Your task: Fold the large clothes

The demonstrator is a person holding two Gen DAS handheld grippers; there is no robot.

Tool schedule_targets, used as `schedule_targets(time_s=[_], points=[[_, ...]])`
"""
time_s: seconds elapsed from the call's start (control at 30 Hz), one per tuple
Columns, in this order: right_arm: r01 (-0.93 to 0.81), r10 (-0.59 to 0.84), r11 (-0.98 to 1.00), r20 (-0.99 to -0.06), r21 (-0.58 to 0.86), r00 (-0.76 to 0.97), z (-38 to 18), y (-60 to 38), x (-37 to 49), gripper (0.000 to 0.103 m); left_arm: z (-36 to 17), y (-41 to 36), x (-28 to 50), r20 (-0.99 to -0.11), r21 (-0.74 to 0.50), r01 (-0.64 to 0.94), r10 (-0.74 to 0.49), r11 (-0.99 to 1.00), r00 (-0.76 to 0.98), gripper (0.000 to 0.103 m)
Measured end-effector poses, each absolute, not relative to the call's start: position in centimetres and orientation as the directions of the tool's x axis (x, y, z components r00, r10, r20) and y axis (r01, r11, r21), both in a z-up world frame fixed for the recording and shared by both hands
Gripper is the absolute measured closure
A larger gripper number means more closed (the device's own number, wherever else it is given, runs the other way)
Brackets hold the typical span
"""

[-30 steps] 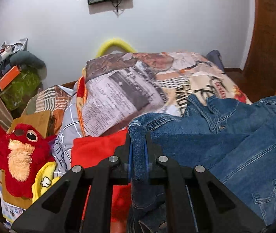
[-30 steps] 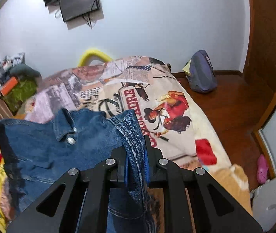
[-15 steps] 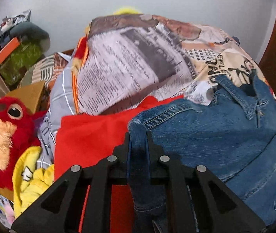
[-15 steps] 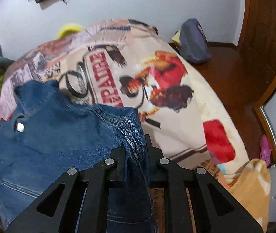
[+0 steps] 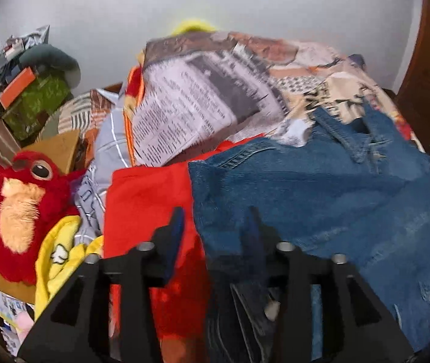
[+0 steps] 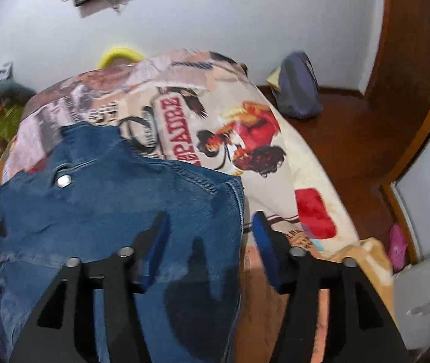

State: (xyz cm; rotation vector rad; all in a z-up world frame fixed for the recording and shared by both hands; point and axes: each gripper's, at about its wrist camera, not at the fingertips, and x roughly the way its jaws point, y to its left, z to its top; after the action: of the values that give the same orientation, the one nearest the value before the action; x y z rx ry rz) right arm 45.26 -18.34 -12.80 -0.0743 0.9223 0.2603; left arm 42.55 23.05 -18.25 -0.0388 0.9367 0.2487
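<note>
denim jacket blurred, hem cut off

L gripper has just been opening – jaws apart now, denim jacket edge lying loose btwn them, pads not pressing it. Jacket spread flat on the printed bedspread, overlapping a red garment on its left. Red plush bird & yellow cloth further left.

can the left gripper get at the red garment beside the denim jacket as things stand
Probably yes. The left gripper has just been opening, and its jaws now stand apart, gripping nothing. The red garment lies uncovered right under its left finger, beside the denim jacket, with nothing on top of it.
</note>
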Motion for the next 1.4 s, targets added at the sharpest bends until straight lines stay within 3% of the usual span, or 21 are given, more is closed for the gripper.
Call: schedule_targets(time_s=[0.2, 0.47, 0.7, 1.1, 1.33, 1.4], points=[[-0.314, 0.235, 0.949, -0.736, 0.032, 0.635, -7.6, -18.0, 39.5, 0.027, -12.6, 20.2, 36.9, -0.742, 0.094, -0.168, 0.181, 0.981, 0.645, 0.022], [-0.354, 0.27, 0.935, -0.699, 0.026, 0.662, -4.3, -18.4, 32.8, 0.023, -9.3, 19.0, 30.0, -0.733, 0.031, -0.165, 0.135, 0.986, 0.667, 0.008], [-0.395, 0.261, 0.919, -0.728, -0.014, 0.633, -5.3, -18.9, 28.6, 0.022, -11.5, 19.0, 25.4, -0.788, 0.01, -0.149, 0.1, 0.989, 0.608, 0.007], [-0.375, 0.164, 0.926, -0.853, -0.041, 0.496, -12.2, -20.9, 24.8, 0.022, -21.3, 18.7, 21.2, -0.913, -0.173, -0.15, -0.101, 0.973, 0.396, 0.008], [-0.303, 0.165, 0.952, -0.915, 0.05, 0.367, -17.0, -23.4, 24.4, 0.022, -26.8, 18.0, 19.8, -0.934, -0.271, -0.174, -0.215, 0.947, 0.285, 0.008], [-0.271, 0.179, 0.958, -0.928, 0.09, 0.326, -18.3, -24.1, 24.4, 0.022, -27.4, 17.8, 19.5, -0.926, -0.304, -0.18, -0.246, 0.935, 0.285, 0.014]])
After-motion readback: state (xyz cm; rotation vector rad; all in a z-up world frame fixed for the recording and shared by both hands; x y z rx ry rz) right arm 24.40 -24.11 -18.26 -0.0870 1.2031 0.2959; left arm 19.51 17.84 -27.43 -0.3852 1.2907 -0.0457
